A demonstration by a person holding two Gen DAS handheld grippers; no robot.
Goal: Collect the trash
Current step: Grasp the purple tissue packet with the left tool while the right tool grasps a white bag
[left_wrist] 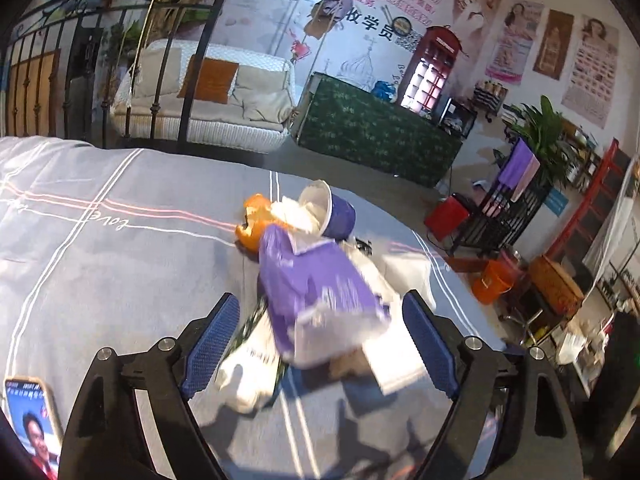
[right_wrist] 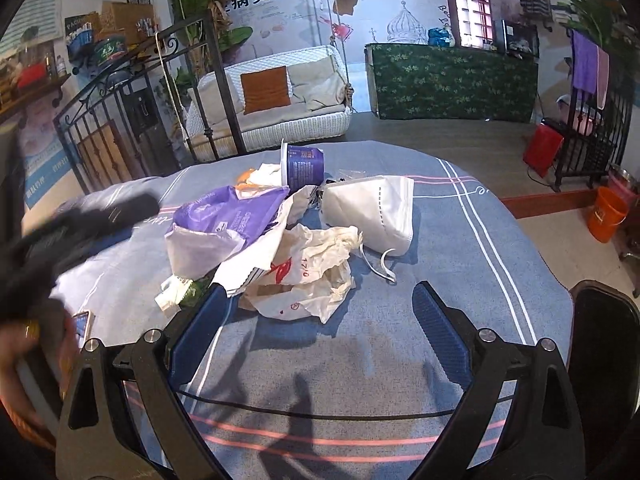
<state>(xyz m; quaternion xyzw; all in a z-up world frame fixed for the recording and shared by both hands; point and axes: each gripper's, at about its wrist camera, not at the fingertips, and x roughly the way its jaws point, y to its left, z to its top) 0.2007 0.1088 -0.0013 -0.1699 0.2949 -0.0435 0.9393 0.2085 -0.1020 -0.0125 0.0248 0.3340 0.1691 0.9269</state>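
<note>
A heap of trash lies on the blue-grey tablecloth [right_wrist: 400, 360]. It holds a purple wrapper [left_wrist: 316, 292] [right_wrist: 232, 216], a tipped purple cup [left_wrist: 336, 212] [right_wrist: 304, 164], orange peel [left_wrist: 252, 224], a white face mask [right_wrist: 372, 208] and a crumpled white bag with red print [right_wrist: 312, 280]. My left gripper [left_wrist: 320, 344] is open; the purple wrapper lies between its blue pads without touching either. Open too, my right gripper [right_wrist: 320, 332] hovers just in front of the white bag, whose edge lies near the left pad. In the right wrist view the left gripper is a dark blur [right_wrist: 80, 220].
A phone [left_wrist: 30, 420] lies on the cloth at the near left. A dark chair back [right_wrist: 604, 340] stands at the table's right edge. Beyond it on the floor are an orange bucket [right_wrist: 606, 216] and a red box [right_wrist: 542, 152]. An iron railing [right_wrist: 120, 120] stands behind the table.
</note>
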